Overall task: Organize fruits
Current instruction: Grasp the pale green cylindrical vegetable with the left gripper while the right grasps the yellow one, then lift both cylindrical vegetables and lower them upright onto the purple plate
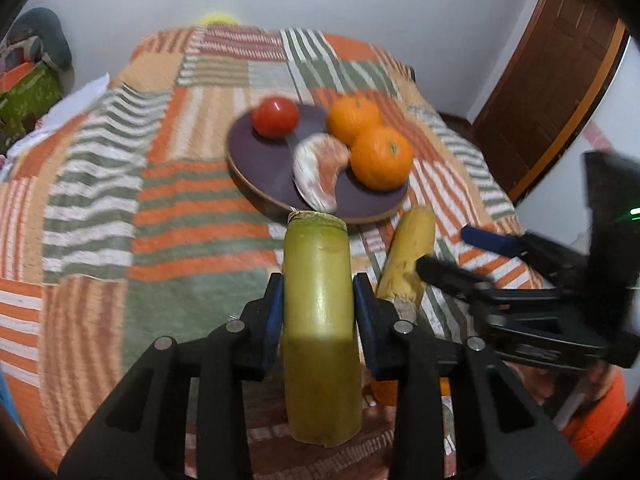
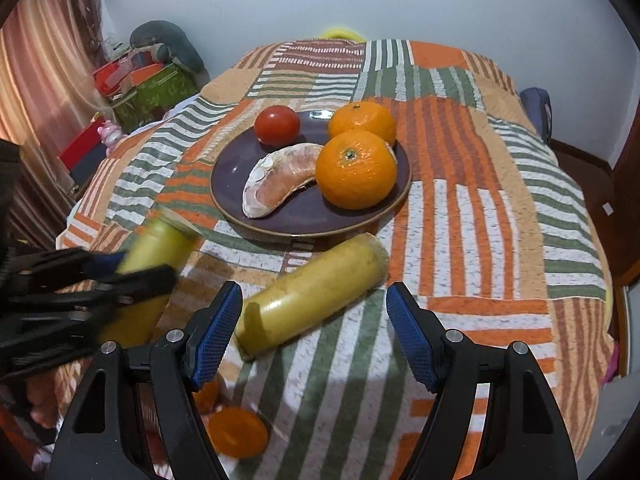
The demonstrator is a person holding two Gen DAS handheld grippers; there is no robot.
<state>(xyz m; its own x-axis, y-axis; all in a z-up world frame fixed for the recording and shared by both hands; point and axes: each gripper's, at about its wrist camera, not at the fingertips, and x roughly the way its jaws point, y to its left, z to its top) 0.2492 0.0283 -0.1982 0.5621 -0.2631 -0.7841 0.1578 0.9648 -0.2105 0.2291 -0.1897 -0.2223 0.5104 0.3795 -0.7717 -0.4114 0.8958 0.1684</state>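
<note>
My left gripper [image 1: 318, 284] is shut on a yellow-green cane piece [image 1: 316, 248], its blue pads pressing both sides, and holds it just in front of the purple plate [image 1: 256, 164]. A second yellow cane piece [image 2: 316, 284] lies on the striped bedspread before the plate [image 2: 232, 168]. My right gripper [image 2: 314, 289] hovers open above it, jaws wide on either side. On the plate sit a red tomato [image 2: 277, 125], two oranges [image 2: 356, 169], and a peeled citrus segment [image 2: 280, 178]. The right wrist view shows the left gripper [image 2: 138, 268] and its held piece [image 2: 168, 240] at the left.
Small orange fruit pieces [image 2: 238, 432] lie near the bed's front edge under my right gripper. Boxes and a cushion [image 2: 160, 88] are stacked beside the bed at the left. A wooden door [image 1: 560, 80] stands at the right. The bedspread drops off at its edges.
</note>
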